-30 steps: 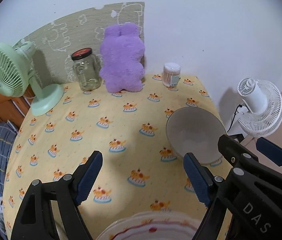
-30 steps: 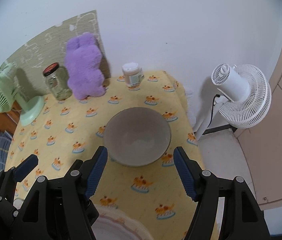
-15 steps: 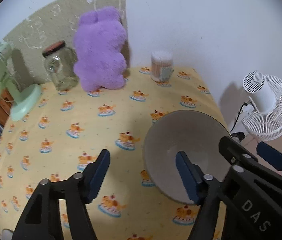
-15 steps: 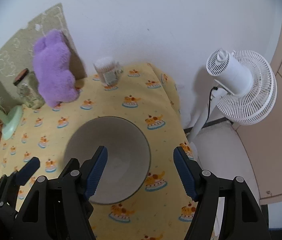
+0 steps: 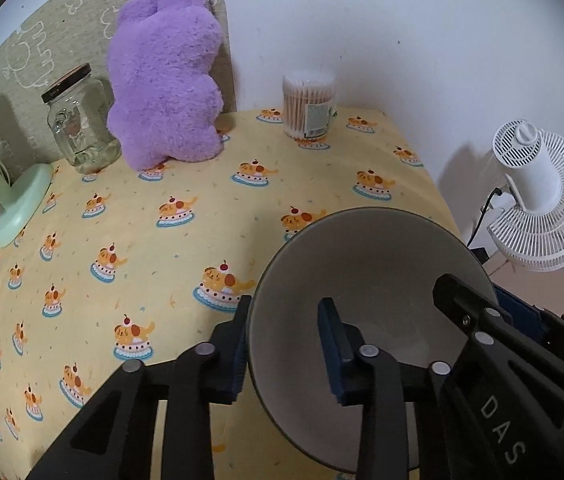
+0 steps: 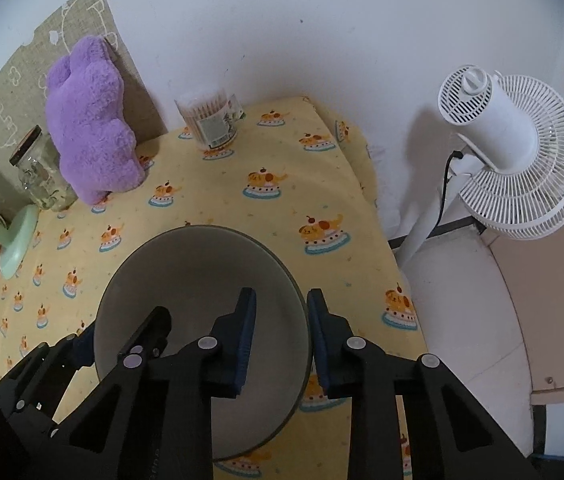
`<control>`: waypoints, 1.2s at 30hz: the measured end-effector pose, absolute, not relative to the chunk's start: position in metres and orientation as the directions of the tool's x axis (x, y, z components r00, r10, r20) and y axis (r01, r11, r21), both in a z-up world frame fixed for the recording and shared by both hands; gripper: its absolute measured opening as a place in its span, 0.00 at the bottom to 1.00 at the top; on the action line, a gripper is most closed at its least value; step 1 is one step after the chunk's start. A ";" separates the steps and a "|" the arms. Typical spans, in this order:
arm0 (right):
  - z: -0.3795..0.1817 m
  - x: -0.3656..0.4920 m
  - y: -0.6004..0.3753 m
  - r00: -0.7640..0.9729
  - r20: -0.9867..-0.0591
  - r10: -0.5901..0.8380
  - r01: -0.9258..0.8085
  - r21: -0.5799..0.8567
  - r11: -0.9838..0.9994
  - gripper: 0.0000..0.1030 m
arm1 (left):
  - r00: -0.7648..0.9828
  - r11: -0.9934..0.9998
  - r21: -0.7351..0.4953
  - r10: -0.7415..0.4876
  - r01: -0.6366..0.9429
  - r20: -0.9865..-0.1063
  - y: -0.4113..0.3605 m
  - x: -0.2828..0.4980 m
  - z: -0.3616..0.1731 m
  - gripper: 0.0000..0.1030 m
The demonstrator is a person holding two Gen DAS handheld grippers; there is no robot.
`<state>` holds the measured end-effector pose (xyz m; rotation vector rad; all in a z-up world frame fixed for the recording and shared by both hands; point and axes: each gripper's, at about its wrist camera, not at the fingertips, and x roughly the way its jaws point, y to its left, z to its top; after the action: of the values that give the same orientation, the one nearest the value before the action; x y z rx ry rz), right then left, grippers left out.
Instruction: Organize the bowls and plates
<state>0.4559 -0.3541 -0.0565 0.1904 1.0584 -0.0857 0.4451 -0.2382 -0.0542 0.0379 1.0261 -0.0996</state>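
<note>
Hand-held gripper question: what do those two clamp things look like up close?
Each hand-held gripper, left and right, is a black plastic frame with triangular cut-outs and round silver rivets at the joints. The fingers end in flat dark-blue ribbed pads. One frame carries white letters, "DAS". No cables, sleeves or hands show.

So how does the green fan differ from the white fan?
The green fan stands on the yellow tablecloth, largely cut off at the frame edge; the white fan stands on the floor beside the table, fully visible. The white fan has a plugged-in black cord; no cord shows on the green fan.
</note>
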 end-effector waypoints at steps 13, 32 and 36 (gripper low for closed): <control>-0.048 0.450 -0.358 0.480 -0.877 0.025 0.165 0.119 0.979 0.27 | 0.497 0.992 0.004 -0.059 0.125 -0.866 -0.244 0.439 -0.042 0.29; 0.007 0.401 -0.342 0.519 -0.855 0.005 0.176 0.112 0.978 0.27 | 0.538 0.988 -0.014 -0.096 0.153 -0.838 -0.225 0.392 0.008 0.29; 0.020 0.389 -0.334 0.534 -0.846 -0.006 0.182 0.109 0.977 0.27 | 0.551 0.986 -0.021 -0.110 0.167 -0.827 -0.217 0.381 0.019 0.30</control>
<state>0.3888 -0.3341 0.0195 0.1926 1.0034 -0.1128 0.3805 -0.2168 0.0194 0.0627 0.9736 -0.1641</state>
